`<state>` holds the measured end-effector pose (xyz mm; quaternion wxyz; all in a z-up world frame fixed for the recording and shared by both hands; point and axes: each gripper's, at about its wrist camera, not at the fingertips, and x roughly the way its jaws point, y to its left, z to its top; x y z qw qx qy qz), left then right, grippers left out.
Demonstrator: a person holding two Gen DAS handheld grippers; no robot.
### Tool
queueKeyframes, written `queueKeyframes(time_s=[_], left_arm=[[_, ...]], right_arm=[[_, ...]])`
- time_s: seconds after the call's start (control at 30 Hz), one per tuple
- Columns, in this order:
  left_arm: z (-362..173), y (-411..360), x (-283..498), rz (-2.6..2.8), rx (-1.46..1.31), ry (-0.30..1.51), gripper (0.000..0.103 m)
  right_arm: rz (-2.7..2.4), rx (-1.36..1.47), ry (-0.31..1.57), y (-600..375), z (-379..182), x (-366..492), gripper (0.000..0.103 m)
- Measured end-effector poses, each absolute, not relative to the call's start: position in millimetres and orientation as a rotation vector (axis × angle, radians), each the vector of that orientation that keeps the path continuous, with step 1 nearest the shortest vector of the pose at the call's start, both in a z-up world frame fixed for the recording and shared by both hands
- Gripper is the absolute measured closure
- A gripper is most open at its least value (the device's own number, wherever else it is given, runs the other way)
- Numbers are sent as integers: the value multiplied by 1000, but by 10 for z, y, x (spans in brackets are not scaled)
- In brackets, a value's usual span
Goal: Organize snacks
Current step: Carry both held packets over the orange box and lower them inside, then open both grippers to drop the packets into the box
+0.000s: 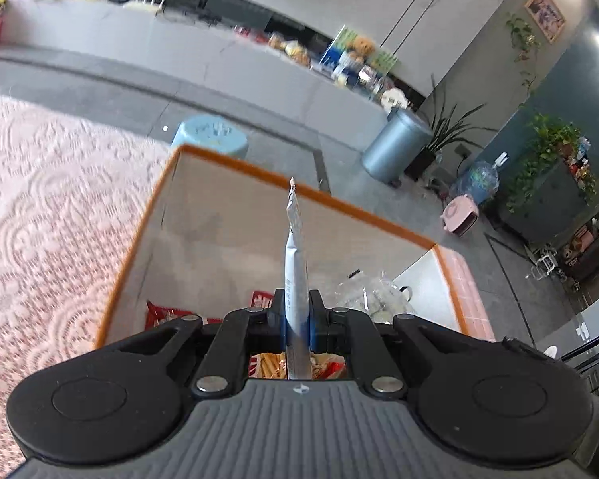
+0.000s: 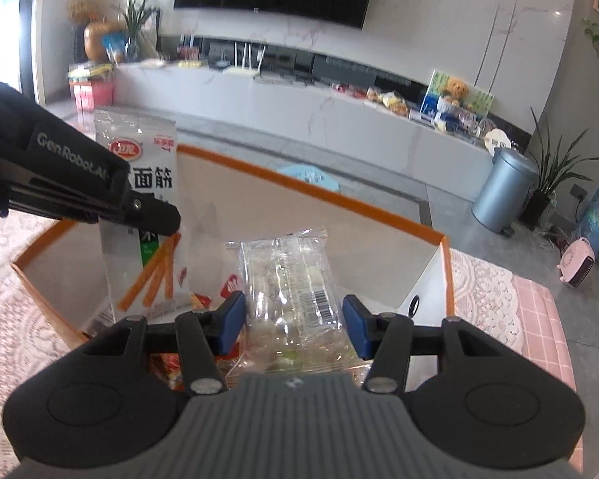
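Note:
An orange-rimmed box [image 1: 235,159] lies below both grippers, with red snack packets [image 1: 167,315] and a clear packet [image 1: 371,291] inside. My left gripper [image 1: 295,307] is shut on a white stick-snack packet [image 1: 295,247], seen edge-on here. In the right wrist view that same packet [image 2: 147,263] hangs over the left part of the box [image 2: 339,199], with the left gripper [image 2: 155,215] clamped on its middle. My right gripper [image 2: 293,319] holds a clear snack packet [image 2: 291,279] between its blue pads [image 2: 231,319], above the box's middle. A red packet [image 2: 227,283] shows underneath.
The box sits on a pink lace tablecloth [image 1: 40,199]. Beyond it stand a light blue stool [image 1: 211,131] and a grey bin [image 1: 395,147] on the floor. A long white cabinet [image 2: 299,107] with more snacks runs along the far wall.

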<state>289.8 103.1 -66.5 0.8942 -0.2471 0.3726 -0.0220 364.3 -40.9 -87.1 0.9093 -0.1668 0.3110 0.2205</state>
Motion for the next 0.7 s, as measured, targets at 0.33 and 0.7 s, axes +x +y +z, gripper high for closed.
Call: queueKeyframes(time_s=[0.33,0.7], left_arm=[[-883,1071,3169,-82,-573,876,91],[-1023,926,3271,-53,-495,987,78]], right_arm=[[453,-456,735,-292,-1067,3894,51],[474,-521,757,-158,-1133,3966,51]])
